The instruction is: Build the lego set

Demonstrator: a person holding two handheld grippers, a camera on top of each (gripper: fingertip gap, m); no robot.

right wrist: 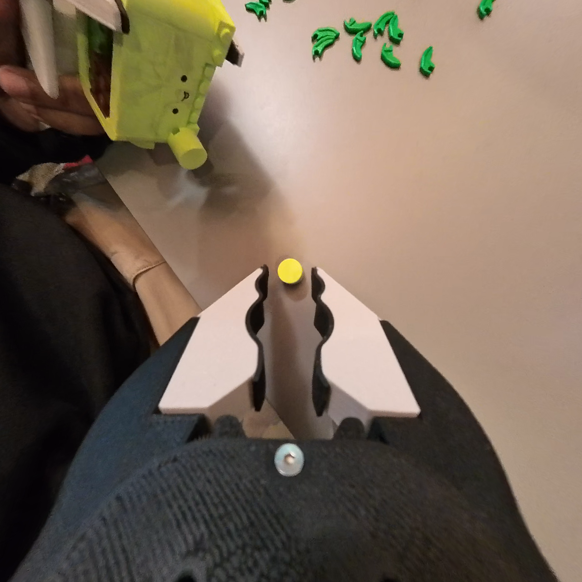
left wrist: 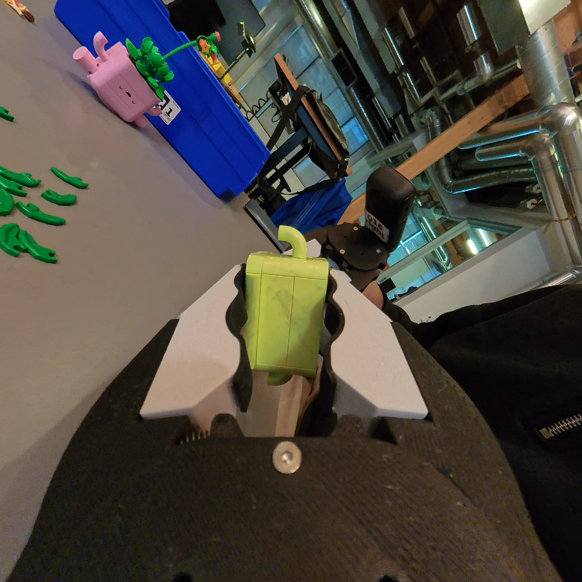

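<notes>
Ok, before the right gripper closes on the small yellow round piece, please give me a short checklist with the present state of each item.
1. Right gripper open: ok.
2. Yellow round piece centred between the fingertips: ok.
3. Piece lies flat on the table, nothing touching it: ok.
4. Left gripper shut on the lime-green lego box: ok.
5. Box held clear of the right gripper's path: ok.
6. Fingertips low enough to catch the thin piece: cannot tell.
</notes>
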